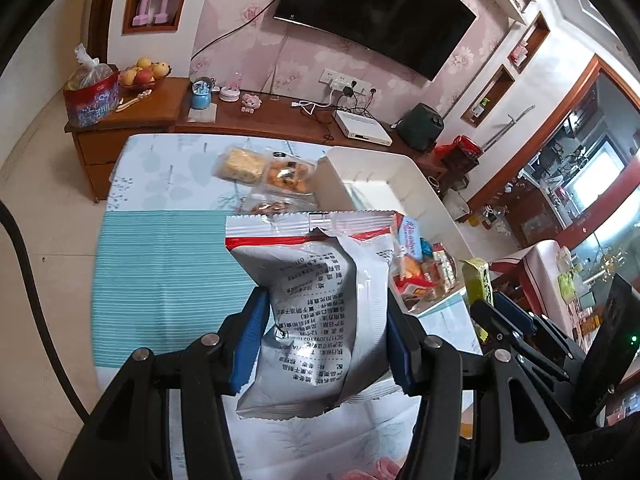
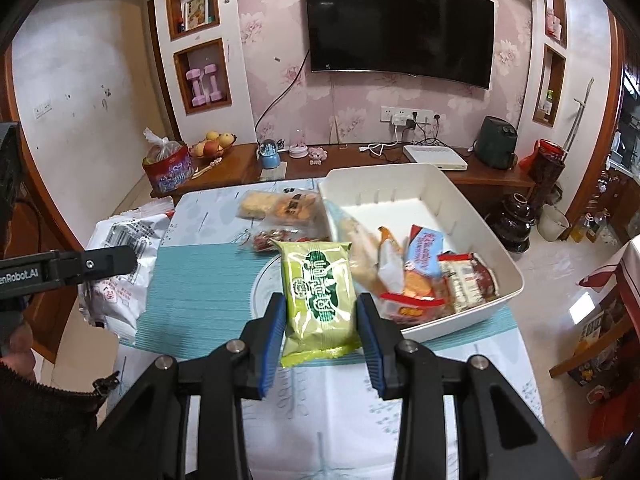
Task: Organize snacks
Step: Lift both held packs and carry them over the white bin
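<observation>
My left gripper point(image 1: 326, 336) is shut on a white and red snack bag point(image 1: 320, 300) and holds it above the table, left of the white bin point(image 1: 400, 168). The same bag shows at the left in the right wrist view point(image 2: 120, 280). My right gripper point(image 2: 322, 340) is shut on a green snack packet point(image 2: 320, 296), held above the teal mat point(image 2: 200, 280) just left of the white bin point(image 2: 472, 208). The green packet also shows in the left wrist view point(image 1: 478, 284). The bin holds several wrapped snacks point(image 2: 424, 268). Three clear-wrapped pastries point(image 2: 280, 204) lie on the table behind the mat.
A floral tablecloth point(image 2: 208, 212) covers the table. Behind it stands a wooden TV bench point(image 2: 360, 160) with a fruit bowl point(image 2: 212, 144), a red bag point(image 2: 168, 164), a white box and a dark appliance. A TV point(image 2: 400, 28) hangs on the wall. Tiled floor lies to the right.
</observation>
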Motion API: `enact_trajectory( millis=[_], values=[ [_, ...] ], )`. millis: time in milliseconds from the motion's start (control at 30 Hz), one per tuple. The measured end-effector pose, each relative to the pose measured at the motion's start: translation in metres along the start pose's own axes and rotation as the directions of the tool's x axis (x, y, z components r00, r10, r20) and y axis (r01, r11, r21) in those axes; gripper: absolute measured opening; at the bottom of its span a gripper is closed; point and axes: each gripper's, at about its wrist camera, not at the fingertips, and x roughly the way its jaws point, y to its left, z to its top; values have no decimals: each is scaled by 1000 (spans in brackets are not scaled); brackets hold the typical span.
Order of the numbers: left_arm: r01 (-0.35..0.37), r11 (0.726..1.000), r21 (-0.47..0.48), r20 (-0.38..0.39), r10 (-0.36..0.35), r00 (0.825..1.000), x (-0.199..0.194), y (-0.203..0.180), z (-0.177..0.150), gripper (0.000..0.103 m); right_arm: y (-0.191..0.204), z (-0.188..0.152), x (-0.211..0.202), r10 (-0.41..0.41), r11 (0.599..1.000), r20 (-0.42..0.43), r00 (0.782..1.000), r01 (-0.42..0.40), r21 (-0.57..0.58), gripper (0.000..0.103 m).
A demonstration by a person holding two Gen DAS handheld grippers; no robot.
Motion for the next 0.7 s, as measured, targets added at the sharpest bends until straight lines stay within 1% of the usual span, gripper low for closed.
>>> enact_trajectory(
  millis=[67, 267, 433, 567, 700],
  values=[
    [15, 1000, -13, 6, -15, 1000, 7, -14, 1, 53, -14, 4, 1, 11, 1000, -3, 1000, -11, -14, 36],
    [31, 999, -10, 28, -31, 999, 29, -62, 7, 53, -56, 17, 7, 38, 998, -4, 999, -38, -56, 36],
    [34, 999, -9, 59, -33, 998, 49, -98, 14, 53, -87, 26, 15, 58, 993, -7, 998, -58, -98, 36],
    [30, 1000, 0, 87, -30, 996, 68, -125, 25, 53, -110, 38, 29, 80, 988, -19, 997, -82, -131, 36],
    [21, 1000, 5, 104, -21, 994, 87, -146, 35, 53, -124, 48, 41, 98, 982, -18, 995, -100, -159, 36]
  ],
)
